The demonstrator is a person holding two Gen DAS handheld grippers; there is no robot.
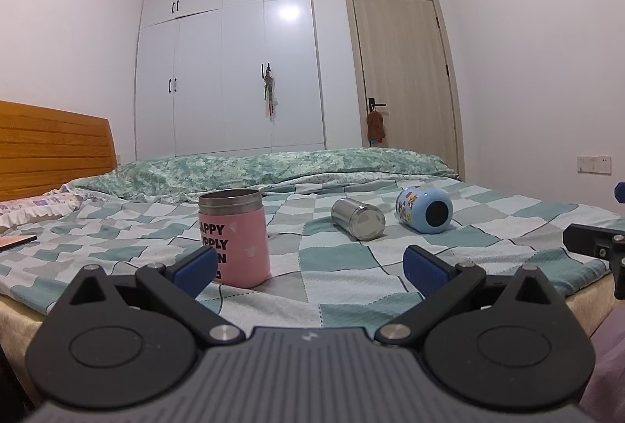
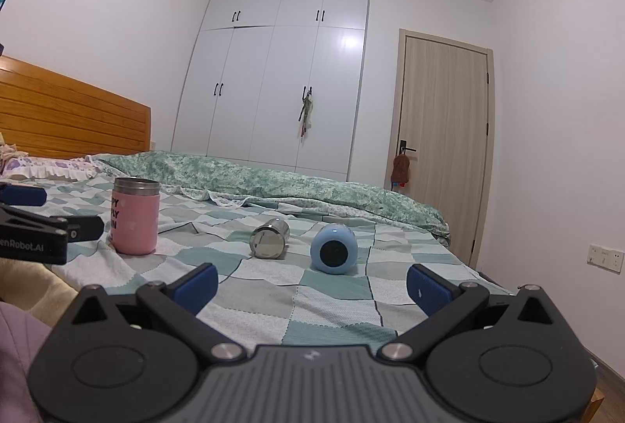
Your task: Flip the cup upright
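Note:
A pink cup (image 1: 236,241) with a steel rim stands upright on the checked bedsheet (image 1: 336,266); it also shows in the right wrist view (image 2: 136,216). A small steel cup (image 1: 358,218) lies on its side, also seen in the right wrist view (image 2: 270,239). A light blue cup (image 1: 424,209) with cartoon print lies on its side beside it, its base facing me (image 2: 334,248). My left gripper (image 1: 310,268) is open and empty, its left pad just in front of the pink cup. My right gripper (image 2: 312,286) is open and empty, short of the blue cup.
A green quilt (image 1: 273,169) lies folded along the far side of the bed. A wooden headboard (image 1: 50,145) and pillow (image 1: 35,206) are at left. A white wardrobe (image 1: 230,59) and a door (image 1: 402,71) stand behind. The other gripper shows at left (image 2: 35,227).

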